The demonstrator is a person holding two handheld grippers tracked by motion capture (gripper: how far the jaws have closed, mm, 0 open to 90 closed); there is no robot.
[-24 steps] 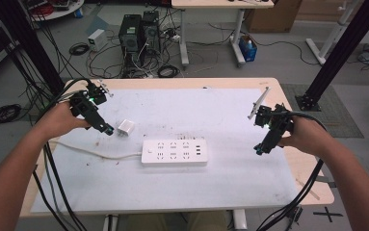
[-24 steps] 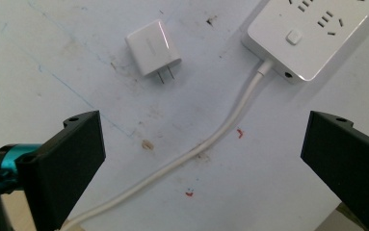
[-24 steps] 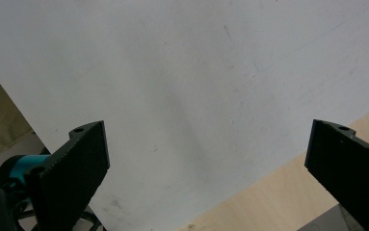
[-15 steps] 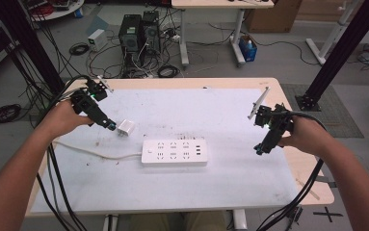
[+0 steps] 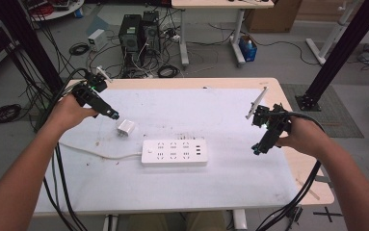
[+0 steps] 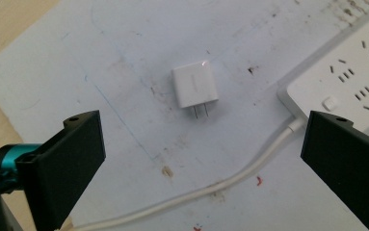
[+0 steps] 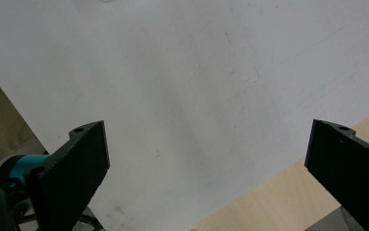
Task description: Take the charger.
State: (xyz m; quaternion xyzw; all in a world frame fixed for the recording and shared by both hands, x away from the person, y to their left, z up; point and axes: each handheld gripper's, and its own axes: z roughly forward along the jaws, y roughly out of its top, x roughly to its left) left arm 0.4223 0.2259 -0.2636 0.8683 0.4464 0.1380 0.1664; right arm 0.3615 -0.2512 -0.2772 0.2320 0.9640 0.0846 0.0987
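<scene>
- The left gripper [image 5: 113,115] hangs over the near-left part of the bench, its fingers [image 6: 71,159] spread wide with nothing between them.
- Ahead of those fingers, in the open gap as the left gripper view shows it, a small white charger plug [image 6: 194,86] lies flat on the white mat [image 6: 124,57], its two metal prongs pointing back toward the fingers.
- In the high view the charger plug [image 5: 125,128] lies just beyond the left fingertips, apart from them.
- Off to the right-hand finger's side sits a white power strip [image 6: 350,72], and its white cord [image 6: 230,178] curves across the mat below the plug, passing between the plug and the fingers.
- In the high view the power strip [image 5: 174,152] lies between the two grippers, nearer the left one, clear of the plug.
- The right gripper [image 5: 258,149] is held above the mat's right side, tilted downward; its fingers [image 7: 73,168] are also wide apart and empty.
- Beneath the right fingers is bare mat [image 7: 182,86], with the bench's wooden edge [image 7: 269,197] showing just past it.
</scene>
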